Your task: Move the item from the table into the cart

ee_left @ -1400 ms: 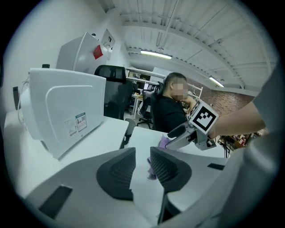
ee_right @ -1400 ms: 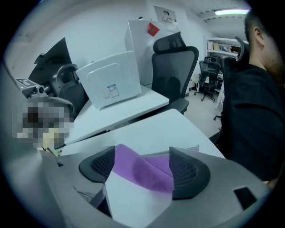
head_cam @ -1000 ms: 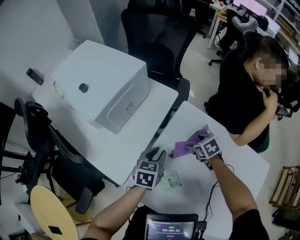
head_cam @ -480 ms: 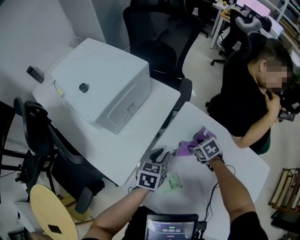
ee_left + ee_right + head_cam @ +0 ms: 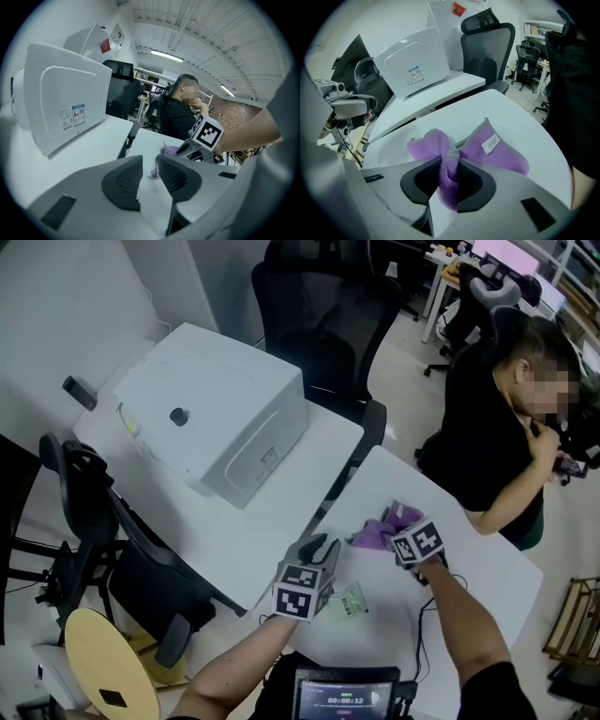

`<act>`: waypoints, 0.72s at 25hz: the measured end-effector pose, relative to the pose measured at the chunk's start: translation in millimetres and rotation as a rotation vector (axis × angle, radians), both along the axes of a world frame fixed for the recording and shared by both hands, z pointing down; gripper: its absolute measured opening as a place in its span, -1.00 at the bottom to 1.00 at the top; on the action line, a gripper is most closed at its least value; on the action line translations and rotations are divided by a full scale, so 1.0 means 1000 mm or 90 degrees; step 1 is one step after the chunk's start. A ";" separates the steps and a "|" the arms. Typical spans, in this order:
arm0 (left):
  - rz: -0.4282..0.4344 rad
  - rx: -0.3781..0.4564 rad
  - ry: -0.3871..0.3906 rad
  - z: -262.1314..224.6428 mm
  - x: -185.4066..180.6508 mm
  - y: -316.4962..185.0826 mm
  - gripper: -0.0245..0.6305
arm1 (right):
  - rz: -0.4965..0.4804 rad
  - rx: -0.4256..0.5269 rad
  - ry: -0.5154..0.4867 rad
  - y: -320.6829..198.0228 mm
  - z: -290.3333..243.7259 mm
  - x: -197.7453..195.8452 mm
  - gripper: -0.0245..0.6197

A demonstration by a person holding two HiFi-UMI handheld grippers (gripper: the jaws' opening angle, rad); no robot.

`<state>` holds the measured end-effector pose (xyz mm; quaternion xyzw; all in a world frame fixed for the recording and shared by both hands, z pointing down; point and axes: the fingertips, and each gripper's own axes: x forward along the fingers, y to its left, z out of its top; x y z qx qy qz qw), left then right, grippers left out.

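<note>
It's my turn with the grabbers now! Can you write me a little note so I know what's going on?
Right gripper: jaws have just been closing, now shut on a bunched fold of the purple cloth; the rest lies on the white table.
Left gripper: open, empty, beside a small green packet.
Done: cloth gripped.
Left: lift it and carry it to the cart, which no view shows.

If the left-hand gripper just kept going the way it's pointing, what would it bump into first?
Probably the white table, close before the purple cloth seen between the open jaws of the left gripper. Depth is unclear, so the cloth's near edge could come first.
</note>
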<state>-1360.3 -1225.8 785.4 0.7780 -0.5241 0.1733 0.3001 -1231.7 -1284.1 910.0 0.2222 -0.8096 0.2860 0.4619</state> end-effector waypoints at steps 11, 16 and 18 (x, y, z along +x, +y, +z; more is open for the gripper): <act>-0.001 0.101 0.012 -0.098 0.010 0.051 -0.57 | 0.054 0.106 -0.122 0.048 -0.122 0.008 -0.71; 0.011 0.185 0.002 -0.160 0.021 0.090 -0.57 | 0.058 0.193 -0.202 0.088 -0.214 0.013 -0.70; 0.003 0.195 0.045 -0.182 0.028 0.107 -0.57 | 0.053 0.221 -0.228 0.109 -0.248 0.020 -0.70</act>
